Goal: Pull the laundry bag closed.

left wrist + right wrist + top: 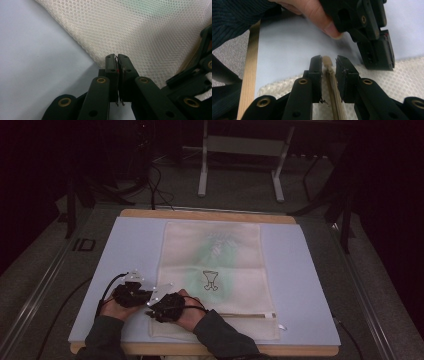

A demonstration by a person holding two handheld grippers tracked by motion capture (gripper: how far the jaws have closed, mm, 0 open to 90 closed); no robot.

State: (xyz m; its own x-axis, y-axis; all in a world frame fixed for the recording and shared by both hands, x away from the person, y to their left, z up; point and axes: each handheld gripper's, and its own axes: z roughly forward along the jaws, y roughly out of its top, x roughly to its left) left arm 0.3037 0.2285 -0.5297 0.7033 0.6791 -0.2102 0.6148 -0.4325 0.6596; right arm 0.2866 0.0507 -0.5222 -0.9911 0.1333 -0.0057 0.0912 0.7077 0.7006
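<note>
**Two hand-held grippers at the near-left corner of a mesh bag**

The table (310, 270) carries a pale blue-grey top with a wooden edge showing at its far and near sides. On it lies the mesh bag (215, 265), a cream, flat, rectangular pouch of honeycomb weave. Its long axis runs from the person's side toward the far edge of the table; a faint green print and a small dark outline drawing show near its middle. The zipper (245, 315) crosses the near end of the bag, parallel to the table's near edge, at right angles to the long axis. The bag lies near the middle of the table, its near end close to the near edge.

The person's forearms, in dark sleeves, enter from the bottom of the high view and meet at the bag's near-left corner. The left gripper (131, 292) rests at the bag's left edge; in the left gripper view its jaws stand clenched at the border of the mesh, and whether fabric is pinched between them cannot be told. The right gripper (167, 307) lies just beside it, over the corner. In the right gripper view its jaws straddle the tan end of the zipper tape (329, 75), with narrow gaps showing on both sides, so the pads are not yet pressing on it.
</note>
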